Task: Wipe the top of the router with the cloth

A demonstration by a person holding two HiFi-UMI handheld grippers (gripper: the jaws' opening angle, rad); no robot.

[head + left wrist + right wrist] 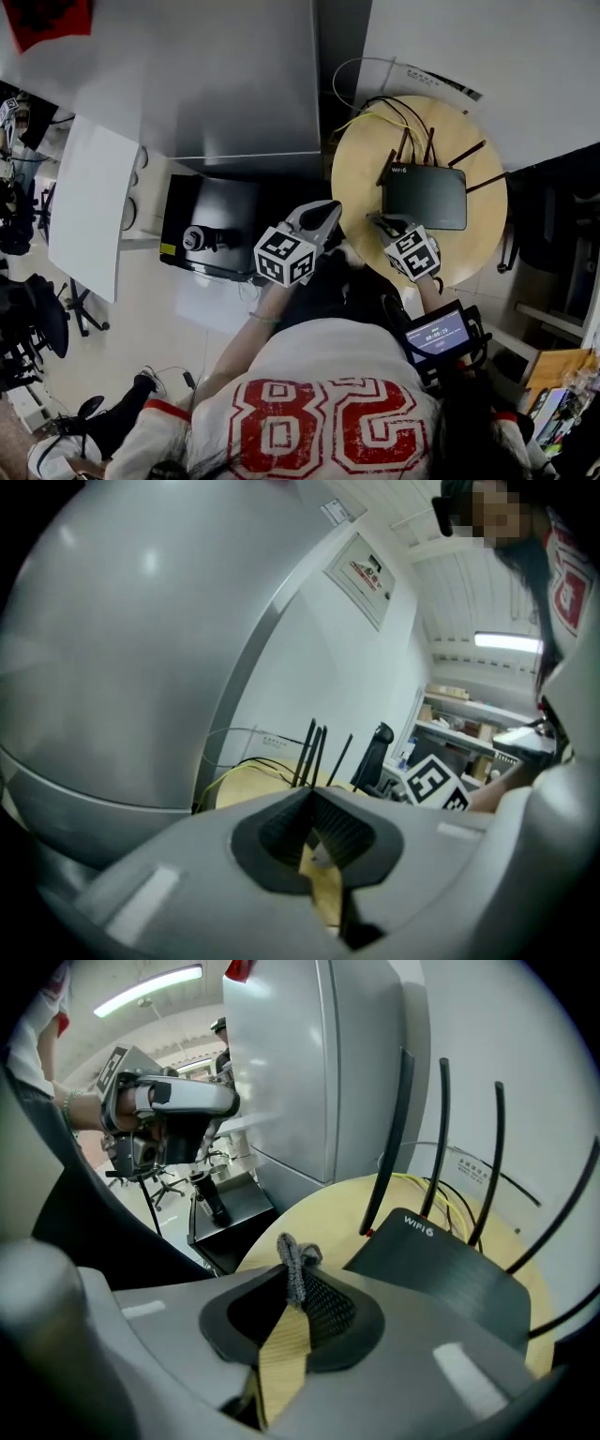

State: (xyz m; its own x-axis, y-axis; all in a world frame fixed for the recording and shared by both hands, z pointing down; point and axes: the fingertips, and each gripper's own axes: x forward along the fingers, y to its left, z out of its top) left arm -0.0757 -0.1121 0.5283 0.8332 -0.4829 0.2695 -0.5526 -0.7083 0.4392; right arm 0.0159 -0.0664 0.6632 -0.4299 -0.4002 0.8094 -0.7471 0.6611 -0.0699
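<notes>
**Right gripper [379,223] clamped on a small grey cloth [297,1255] over the near left part of the round table [361,178] — left gripper [311,803] held just off the table's left edge, its jaws pressed together with nothing seen between them.**

The black router [424,195] is laid flat near the table's middle, with its long axis run across the table from left to right. Its antennas [389,1138] are raised along the far side and at both ends. The cloth is held just short of the router's near left corner, apart from it. Yellow and black cables [375,117] are trailed over the table's far side. A tall grey cabinet [225,84] is stood beyond the table's left edge — a low black unit [225,211] is set in front of the cabinet.
</notes>
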